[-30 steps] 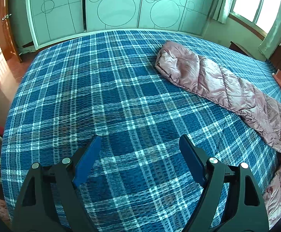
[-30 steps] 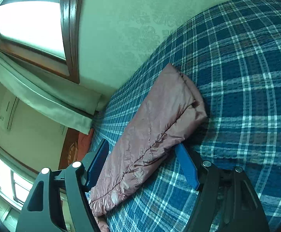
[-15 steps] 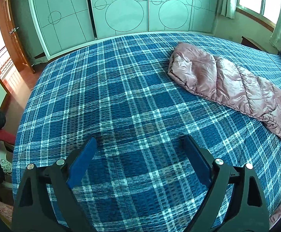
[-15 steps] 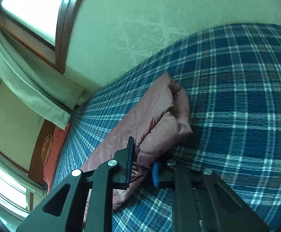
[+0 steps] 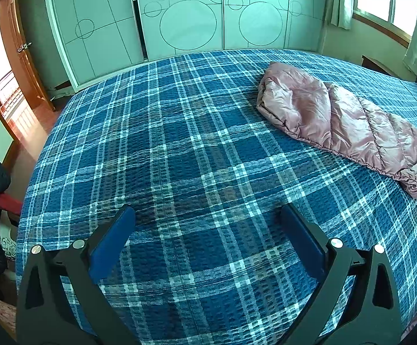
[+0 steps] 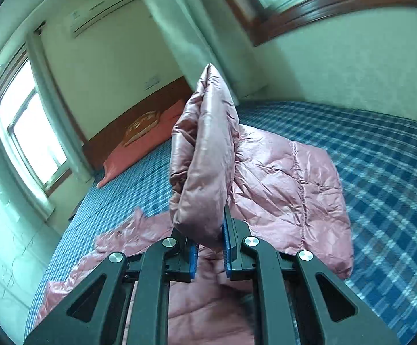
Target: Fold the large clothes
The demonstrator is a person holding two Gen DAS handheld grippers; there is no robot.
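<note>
**Pink jacket pinched and lifted off the bed**

Blue plaid bedspread [image 5: 179, 149] fills most of what I see, with pale wardrobe doors [image 5: 179, 20] behind it. My left gripper [image 5: 208, 230] hangs over bare plaid; its jaws have just been opening and now stand wide with nothing between them. My right gripper [image 6: 209, 247] is clenched on a fold of the pink puffer jacket [image 6: 280, 178], which stands up between the blue pads while the rest lies on the bed.
</note>
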